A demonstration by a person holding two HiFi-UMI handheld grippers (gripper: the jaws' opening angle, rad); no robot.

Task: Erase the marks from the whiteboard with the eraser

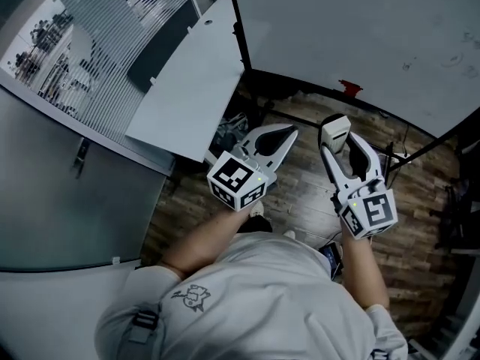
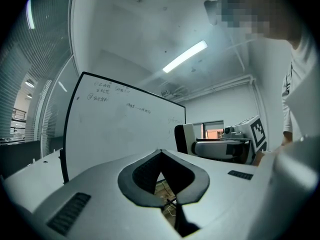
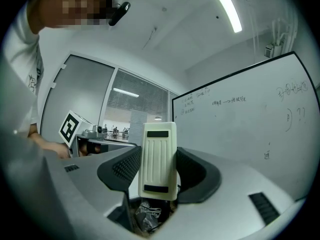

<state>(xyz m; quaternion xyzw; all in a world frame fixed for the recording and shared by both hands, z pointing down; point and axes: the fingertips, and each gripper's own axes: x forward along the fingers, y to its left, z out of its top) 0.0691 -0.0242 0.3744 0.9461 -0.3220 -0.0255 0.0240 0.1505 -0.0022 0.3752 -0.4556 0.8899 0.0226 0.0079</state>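
Note:
The whiteboard [image 1: 360,32] stands ahead of me, with faint handwritten marks [image 3: 227,102] near its top and more marks [image 3: 291,104] to the right. My right gripper [image 1: 335,137] is shut on a cream ribbed eraser [image 3: 159,160], which stands upright between the jaws; the same eraser [image 1: 334,131] shows in the head view, short of the board. My left gripper [image 1: 279,136] is shut with nothing in it, its jaw tips meeting [image 2: 160,153]. The whiteboard [image 2: 120,129] also fills the left gripper view, marks [image 2: 102,91] at its upper left.
A red object [image 1: 349,88] sits on the board's tray. A white table or panel [image 1: 191,81] lies at the left, glass partitions beyond it. Black stand legs [image 1: 420,150] and cables cross the wooden floor [image 1: 300,201] at my feet.

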